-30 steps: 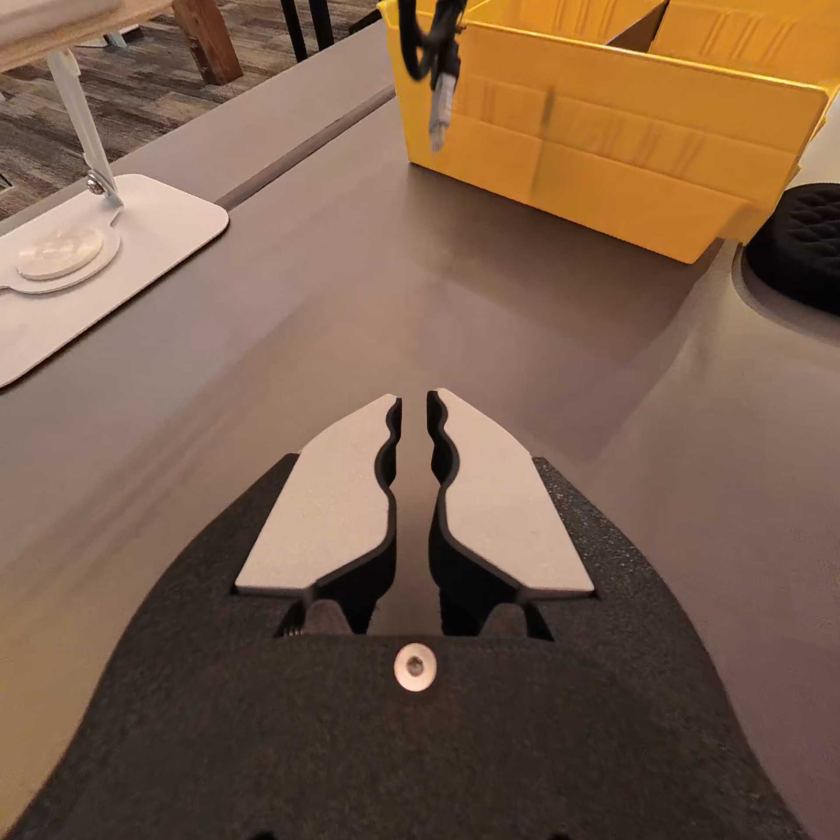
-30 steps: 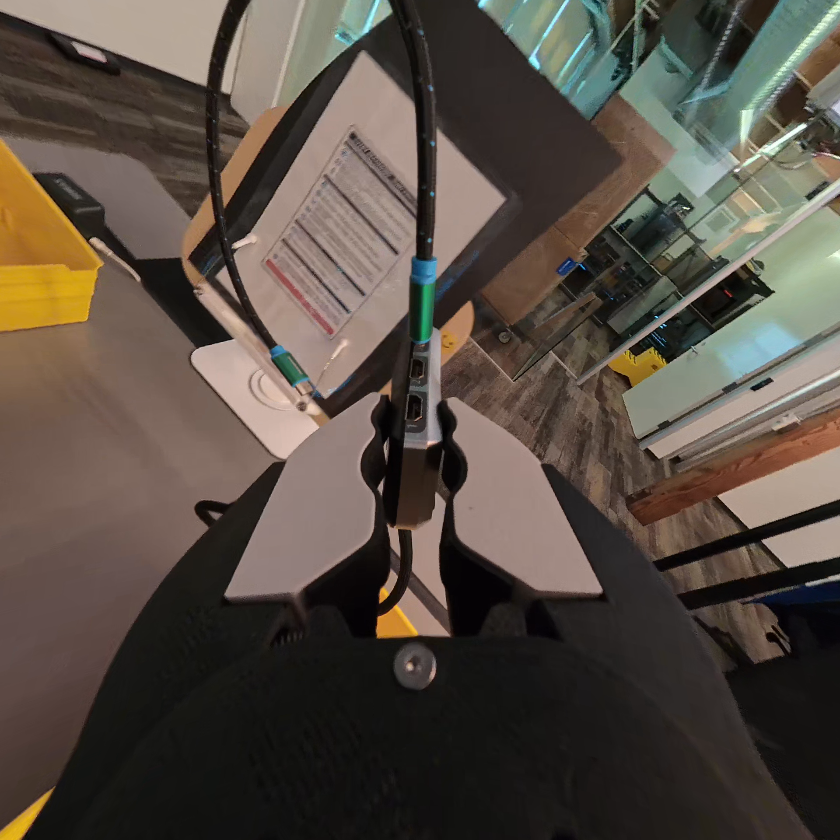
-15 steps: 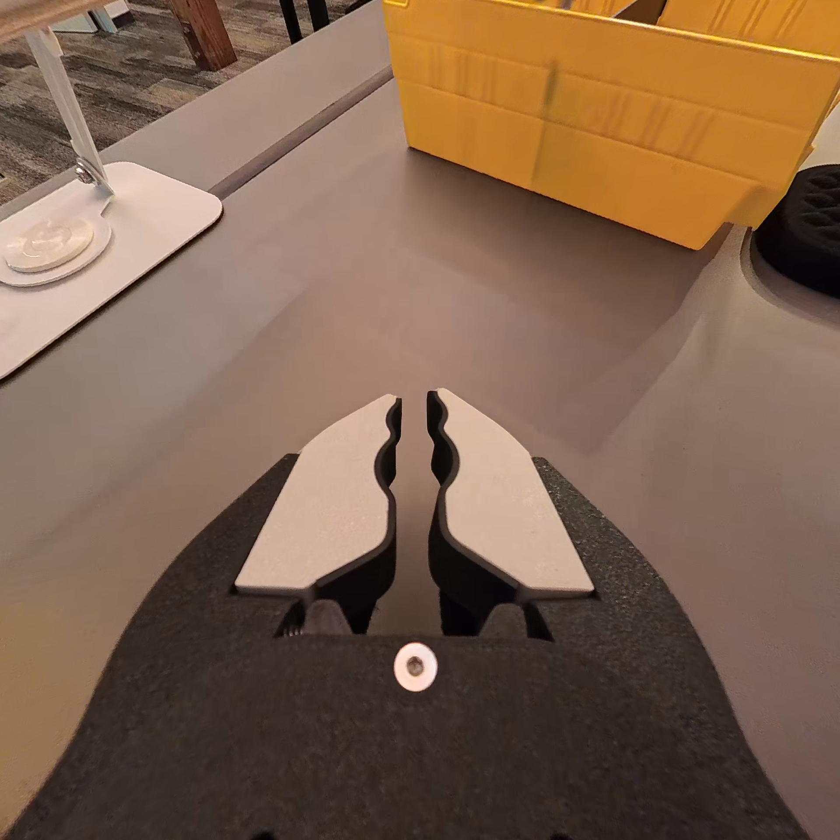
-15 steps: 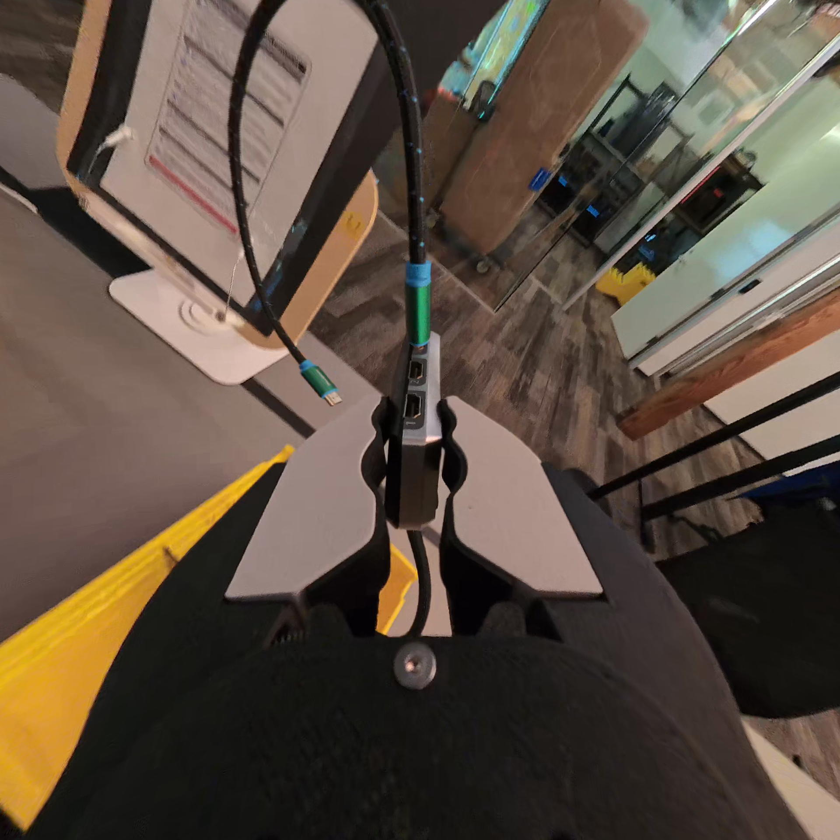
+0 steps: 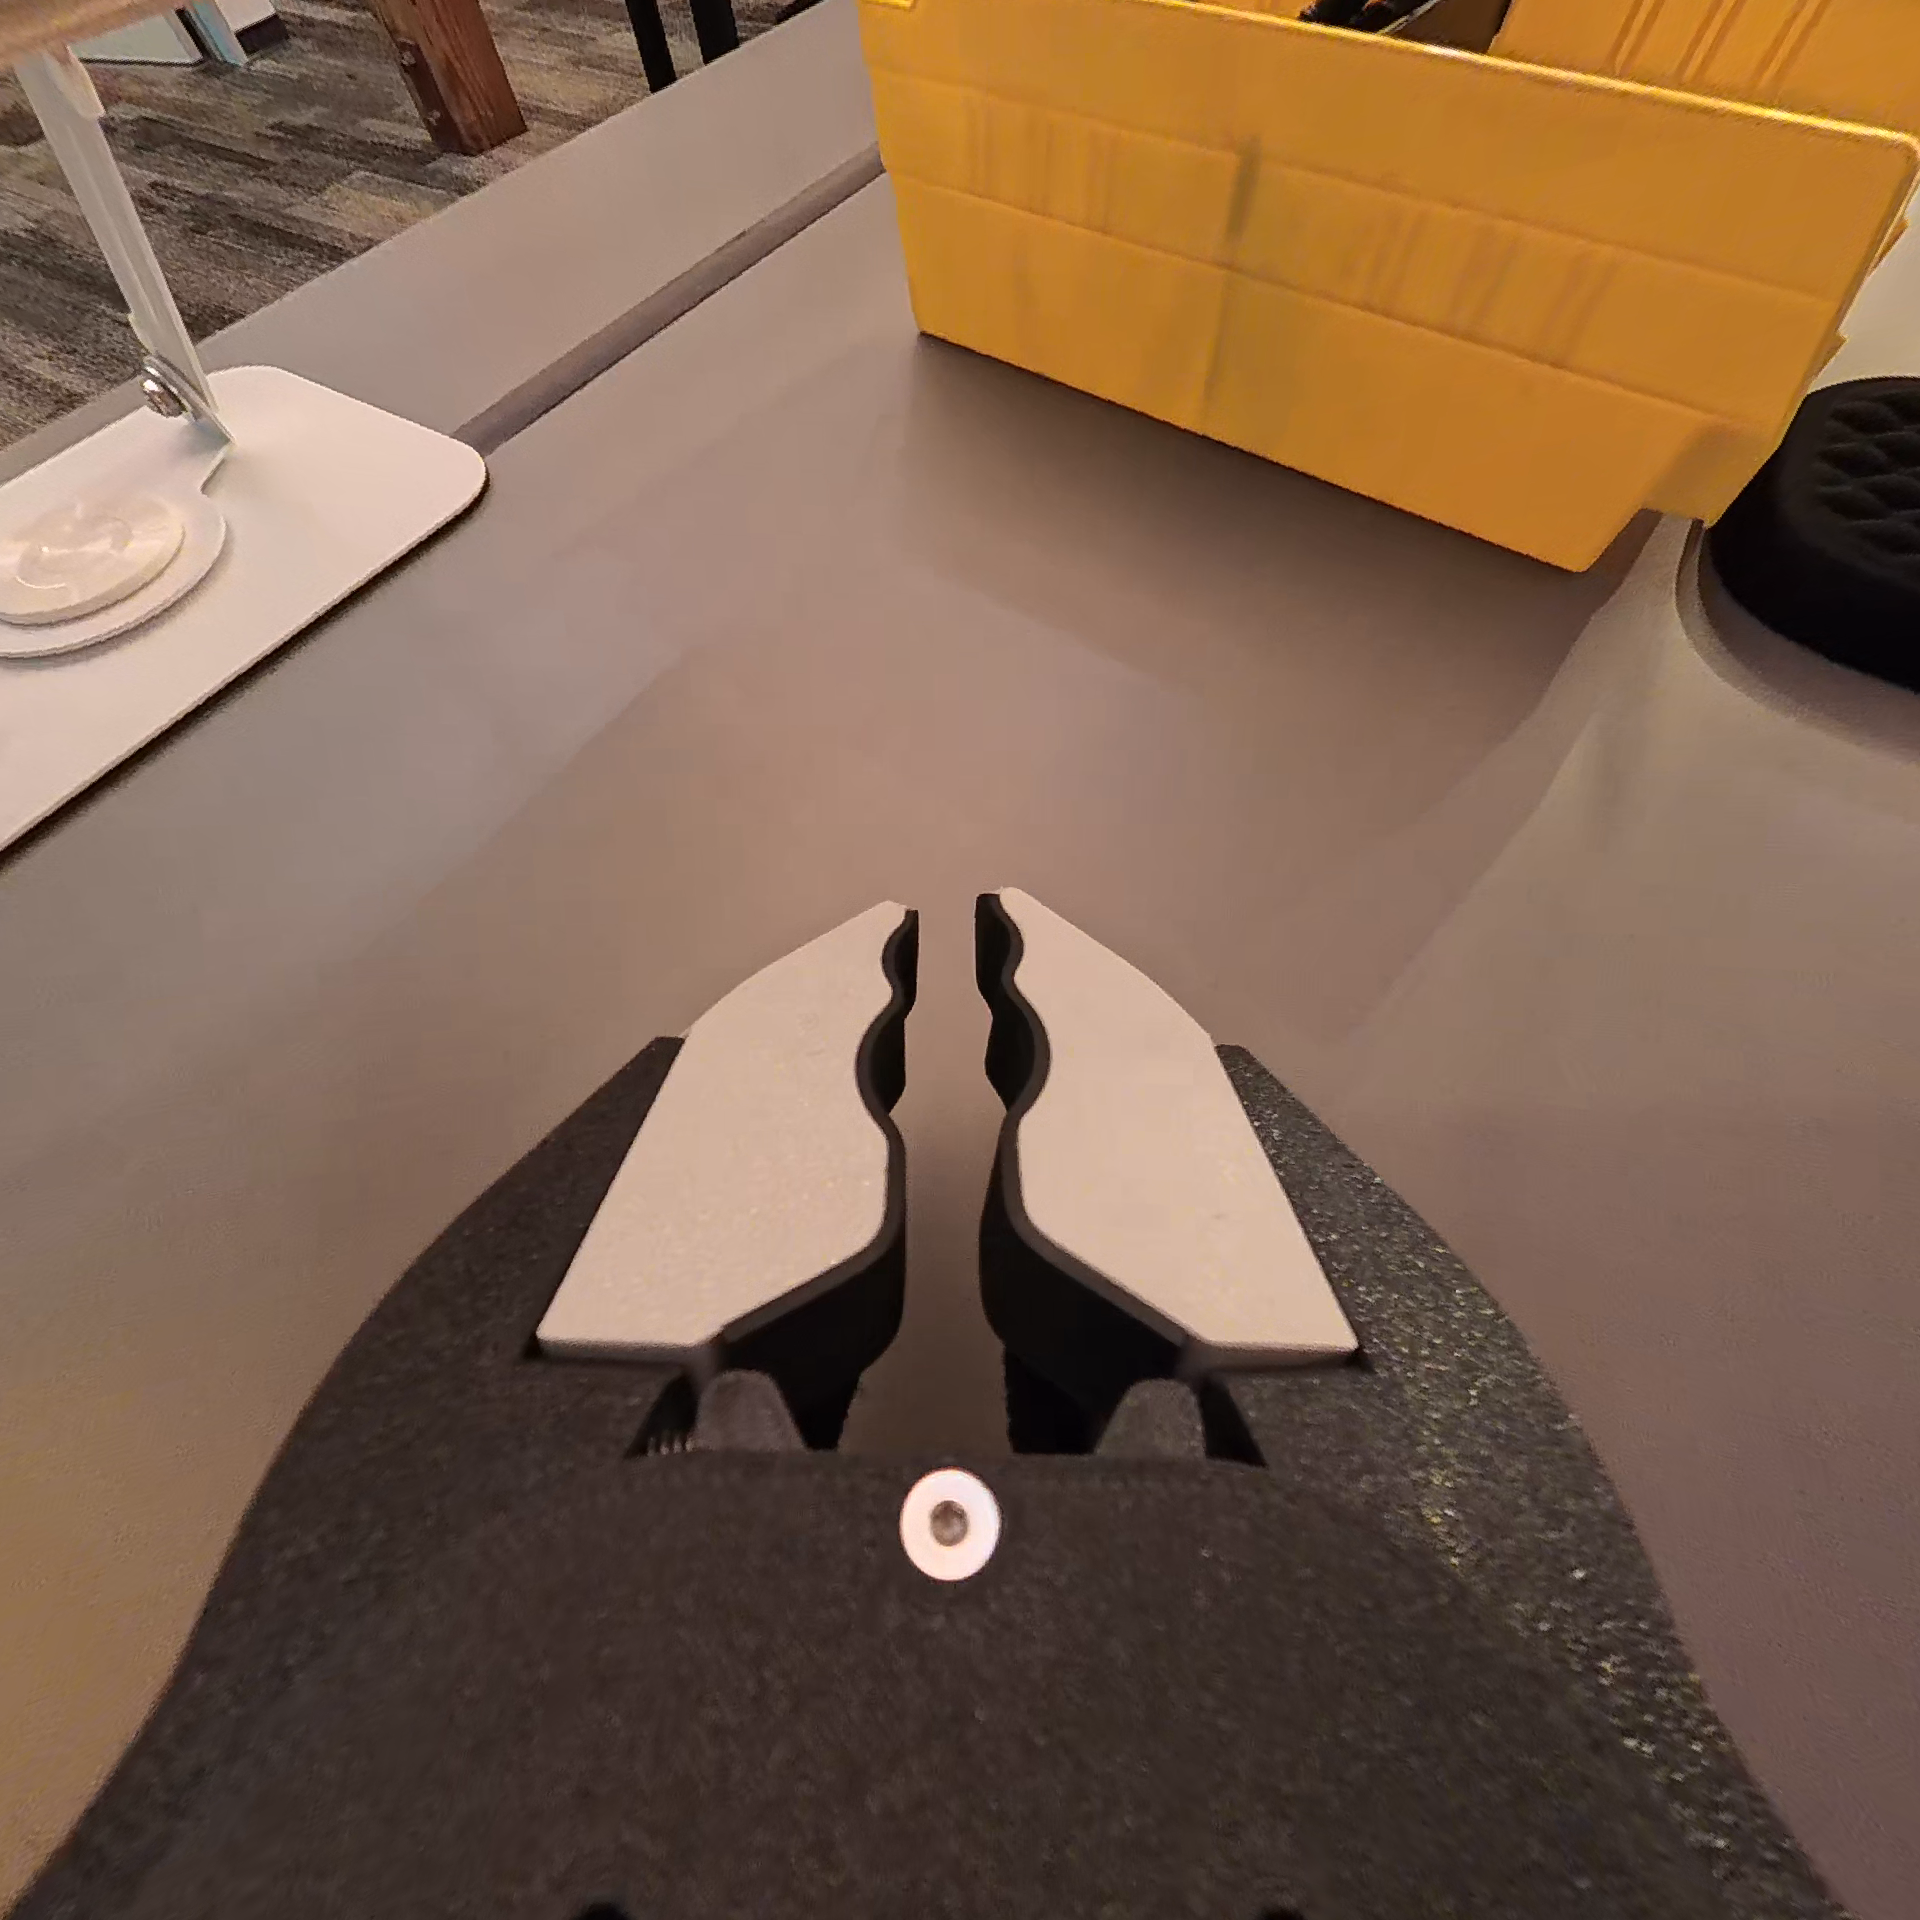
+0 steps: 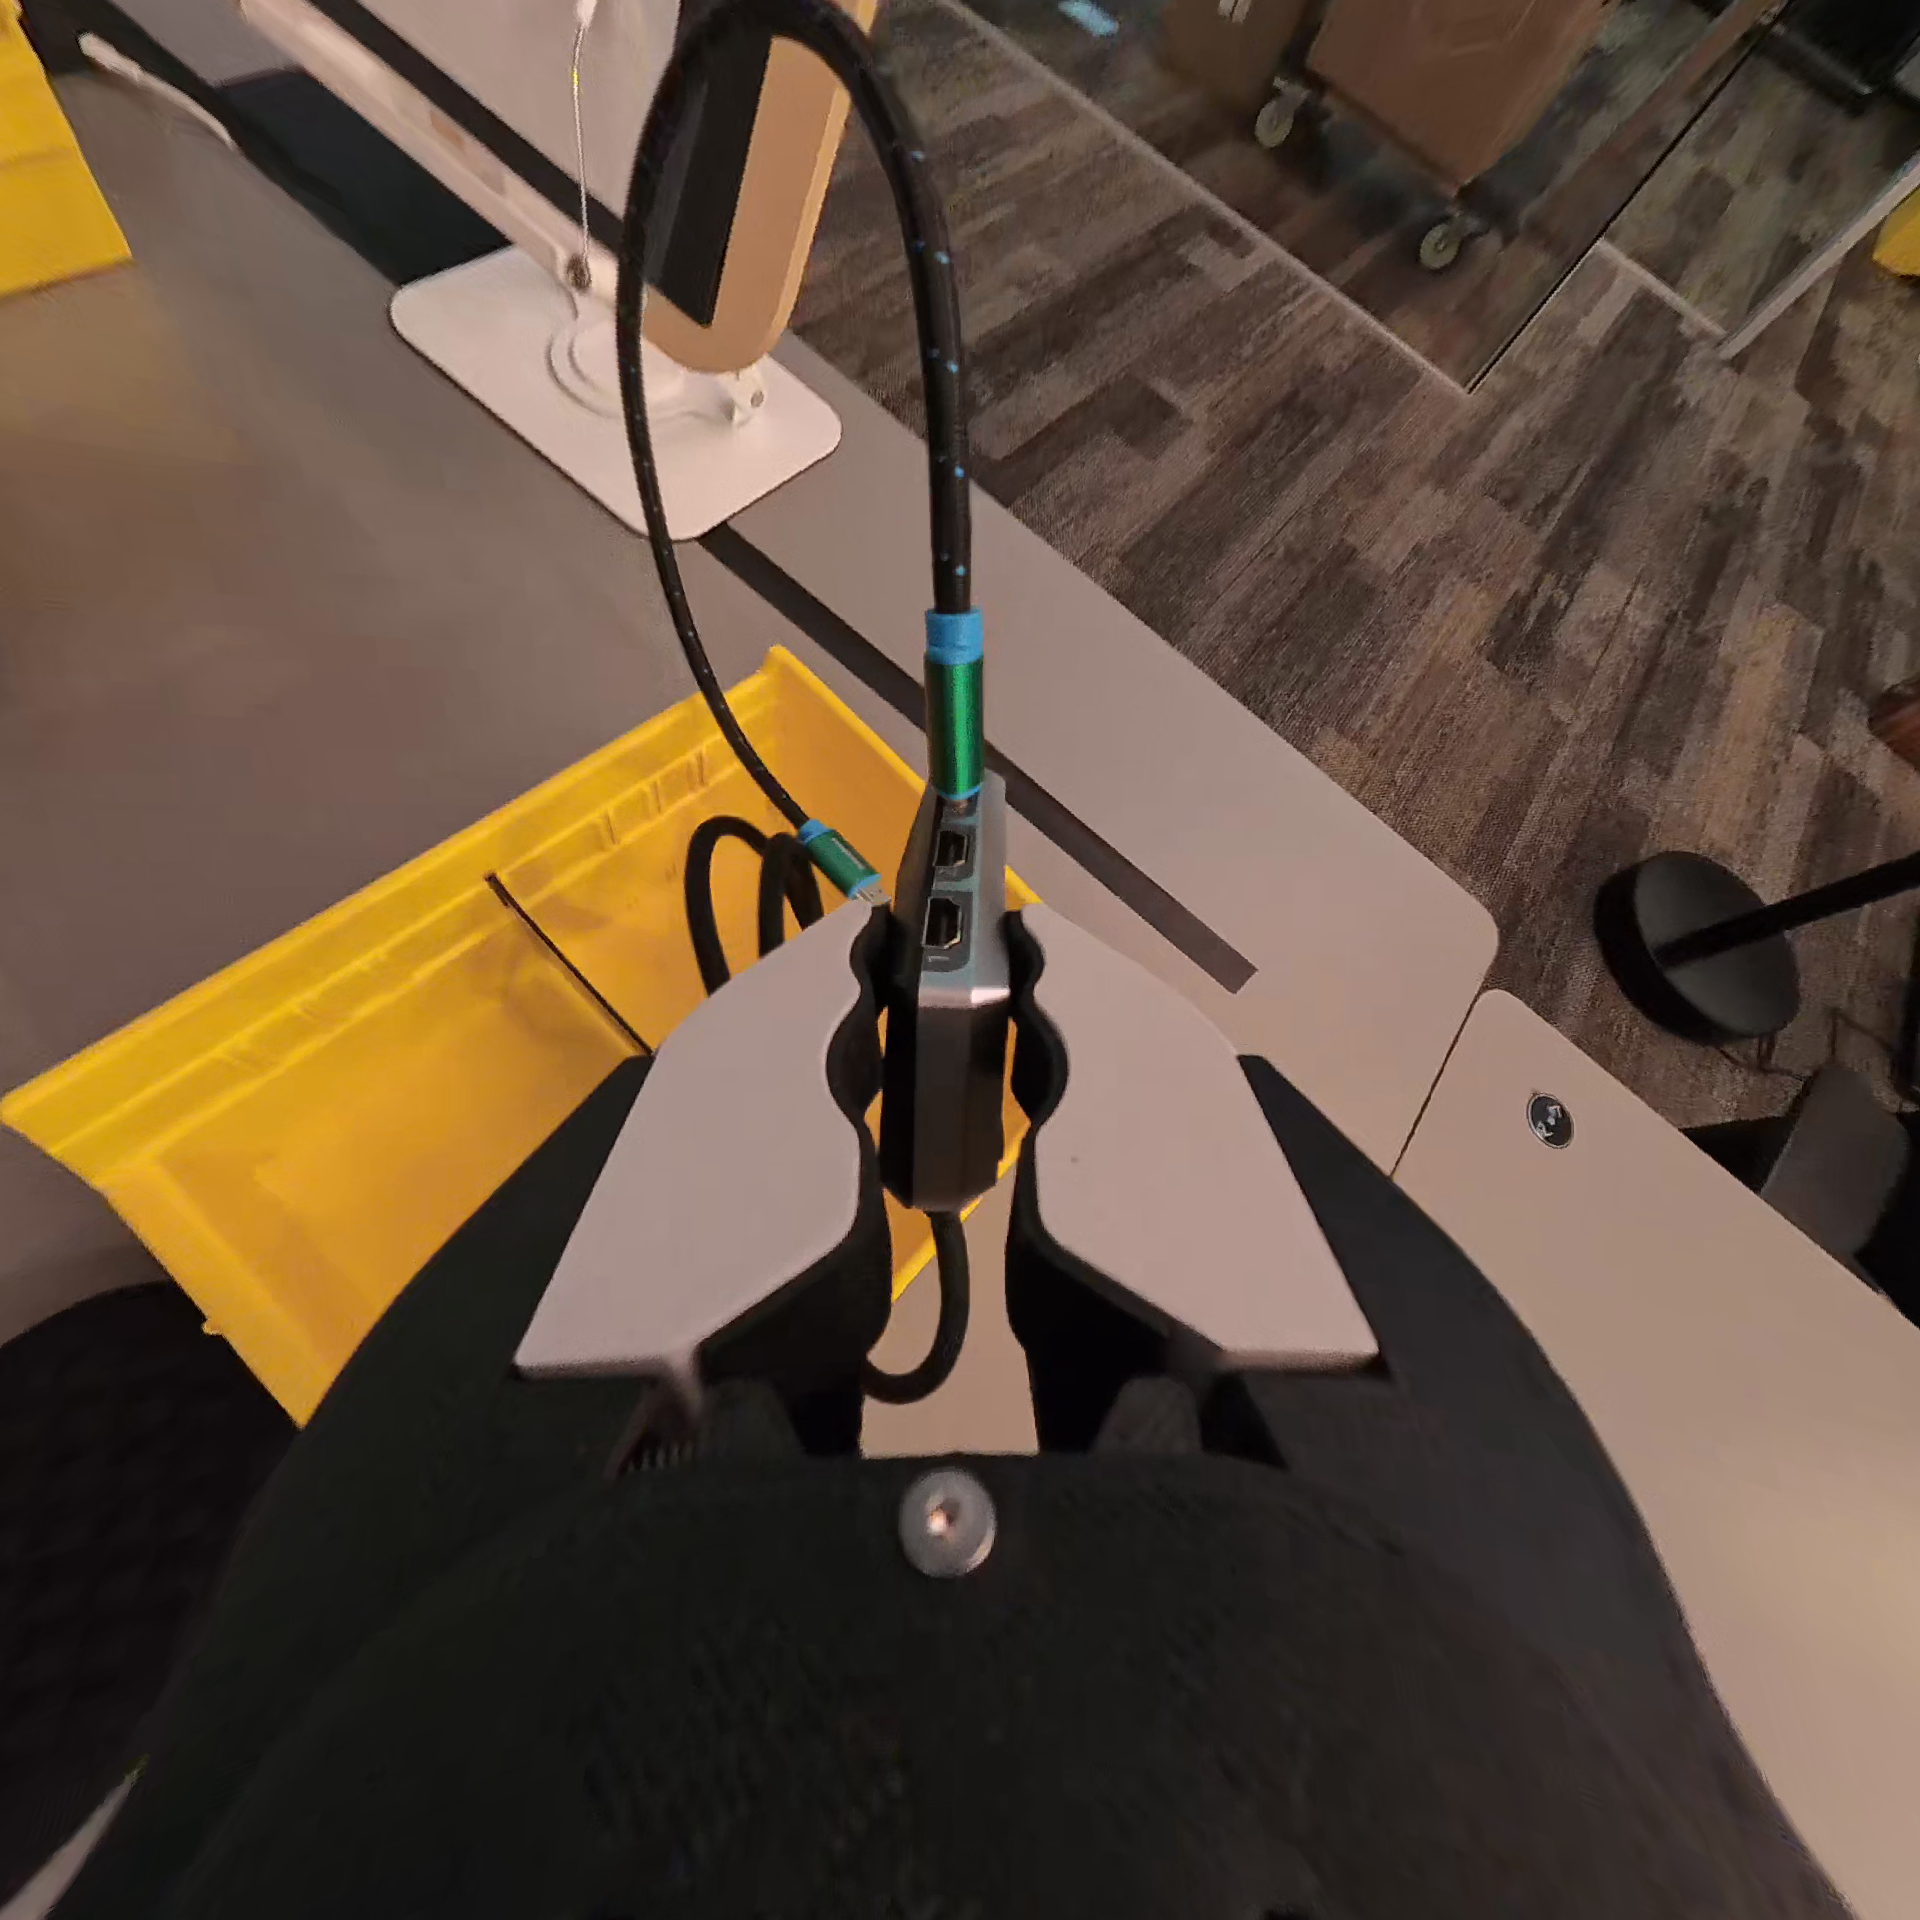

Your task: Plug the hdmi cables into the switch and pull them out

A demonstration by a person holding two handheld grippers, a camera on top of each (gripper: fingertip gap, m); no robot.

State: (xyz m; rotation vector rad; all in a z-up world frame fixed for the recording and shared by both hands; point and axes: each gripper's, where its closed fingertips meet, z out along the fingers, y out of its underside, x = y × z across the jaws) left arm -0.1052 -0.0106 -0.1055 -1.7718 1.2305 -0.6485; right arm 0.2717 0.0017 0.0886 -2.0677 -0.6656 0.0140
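Switch pinched in right gripper above yellow bin

Right gripper (image 6: 948,935) is hovering over the near end of a yellow bin (image 6: 312,1060), its jaws pinching a grey switch (image 6: 951,1049) by its flat sides. The switch is standing on edge between the fingers, two empty ports facing up toward the camera. A black braided cable (image 6: 914,260) with a green plug (image 6: 954,727) is sitting in the switch's far end; it is arching up and over to the left, and its other green plug (image 6: 840,860) is dangling free just left of the switch, over the bin. Another black cable (image 6: 743,894) is lying coiled inside the bin. A white stand base (image 6: 665,436) is resting on the grey table (image 6: 260,623) farther off.

Left gripper (image 5: 945,914) is hanging low over the bare table, its jaws nearly closed with a narrow gap and nothing between them. A second yellow bin (image 5: 1351,260) is standing at the far side, with a black pad (image 5: 1849,540) to its right.
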